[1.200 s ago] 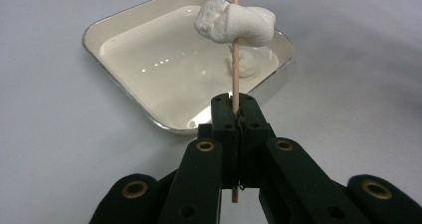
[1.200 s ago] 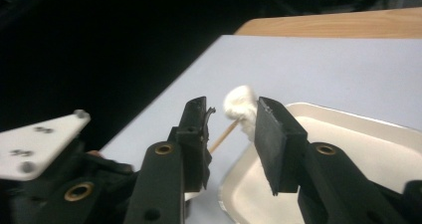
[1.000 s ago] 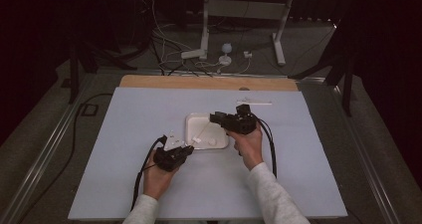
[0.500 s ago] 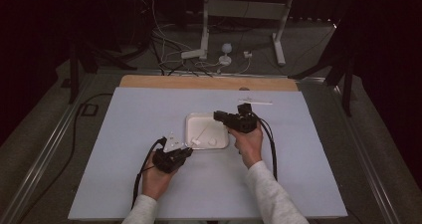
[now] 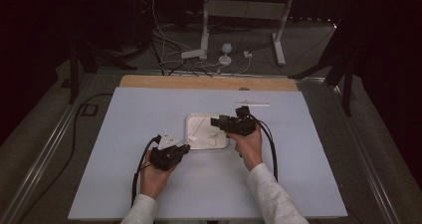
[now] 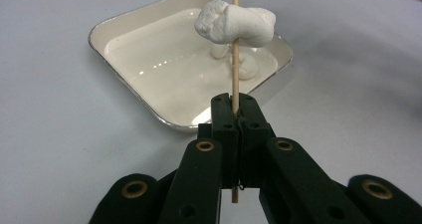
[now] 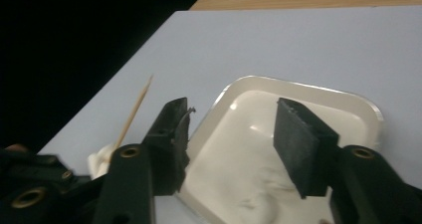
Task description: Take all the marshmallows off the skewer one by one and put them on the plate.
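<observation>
Marshmallow, white and soft [image 6: 235,23], sits speared on a thin wooden skewer [image 6: 235,69] above the white square enamel tray [image 6: 119,74].

Left gripper [image 6: 234,107] pinches the skewer's lower shaft, jaws pressed together; right gripper [image 7: 229,134] has just been opening, jaws spread with nothing between them, over the tray. Judged light, squashy and tacky; the skewer is stiff but snappable, so grip the stick low. Pale blue tabletop [image 5: 298,154] offers open room all round; mind the tray's raised rim.

A thin white stick [image 5: 252,104] lies on the pale table [image 5: 308,184] (wooden edge [image 5: 209,82] behind).
</observation>
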A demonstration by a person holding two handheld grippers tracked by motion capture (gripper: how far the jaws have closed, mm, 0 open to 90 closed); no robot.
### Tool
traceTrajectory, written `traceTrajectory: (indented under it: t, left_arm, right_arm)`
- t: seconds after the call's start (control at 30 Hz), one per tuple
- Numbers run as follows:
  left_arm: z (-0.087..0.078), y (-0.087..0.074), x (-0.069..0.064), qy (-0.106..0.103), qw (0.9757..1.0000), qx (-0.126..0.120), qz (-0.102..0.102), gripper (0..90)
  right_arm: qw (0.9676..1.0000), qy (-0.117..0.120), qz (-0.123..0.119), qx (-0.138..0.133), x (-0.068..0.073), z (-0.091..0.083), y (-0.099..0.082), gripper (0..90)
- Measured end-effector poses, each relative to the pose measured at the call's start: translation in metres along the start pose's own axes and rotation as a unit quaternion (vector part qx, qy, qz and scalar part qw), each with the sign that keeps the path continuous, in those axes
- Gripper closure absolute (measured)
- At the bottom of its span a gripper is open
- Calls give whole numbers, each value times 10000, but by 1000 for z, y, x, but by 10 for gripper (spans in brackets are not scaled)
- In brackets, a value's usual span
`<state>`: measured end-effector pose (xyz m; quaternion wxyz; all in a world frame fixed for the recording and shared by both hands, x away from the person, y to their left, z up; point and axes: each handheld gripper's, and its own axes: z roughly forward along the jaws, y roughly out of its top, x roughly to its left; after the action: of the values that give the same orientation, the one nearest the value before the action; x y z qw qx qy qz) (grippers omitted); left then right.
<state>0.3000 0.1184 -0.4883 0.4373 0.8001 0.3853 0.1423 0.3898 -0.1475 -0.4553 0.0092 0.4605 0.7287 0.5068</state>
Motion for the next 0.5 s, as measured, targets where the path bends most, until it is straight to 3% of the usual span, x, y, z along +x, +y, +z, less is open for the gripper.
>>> traceTrajectory:
  t: [0.33, 0.5]
  left_arm:
    - [-5, 3, 1, -97, 9994, -266, -200, 899]
    - [-7, 5, 1, -137, 9989, -377, -259, 899]
  right_arm:
    - [9982, 600, -80, 52, 15, 0, -3, 326]
    - [9966, 778, -270, 67, 28, 4, -6, 281]
